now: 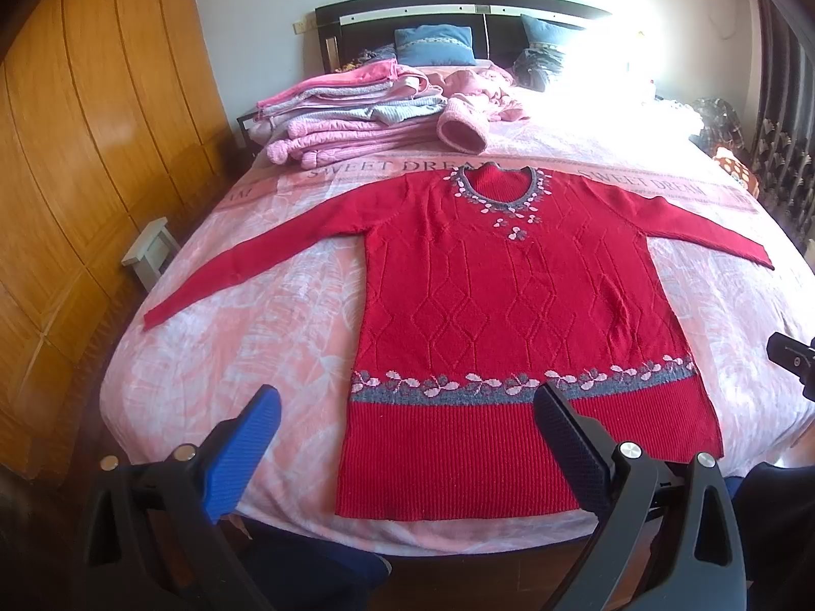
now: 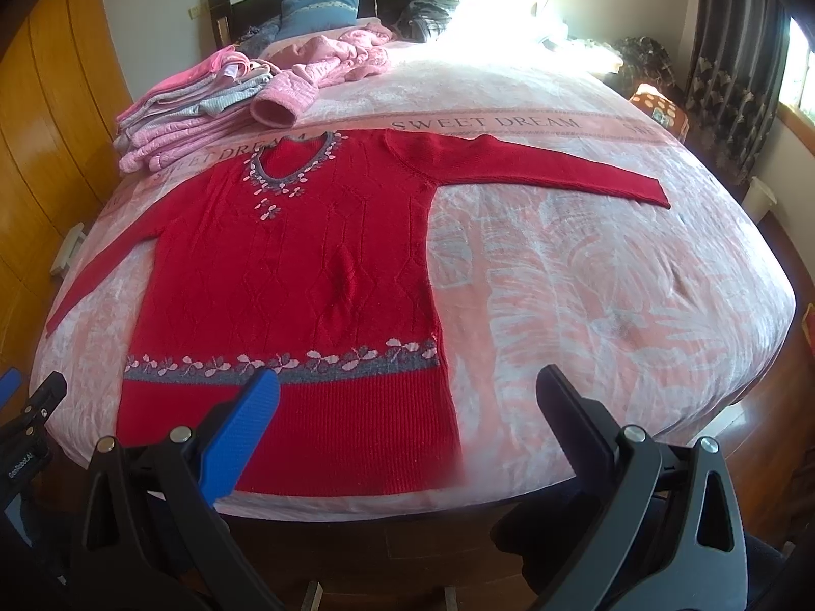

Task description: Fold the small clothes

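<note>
Left gripper [image 1: 407,402] at bottom of frame, jaws spread wide, empty, hovering over ribbed hem of red sweater [image 1: 514,305]. Right gripper [image 2: 407,382] likewise released, nothing between fingers, blue pad over hem's right part, black finger over bare pink bedspread [image 2: 586,280]. Sweater lies flat, face up, centre of bed, both sleeves stretched outward, neckline toward headboard. Stack of folded pink clothes [image 1: 346,117] upper left of frame, pink hat [image 1: 461,130] just beside it. Blue pillows [image 1: 433,46] at top.
</note>
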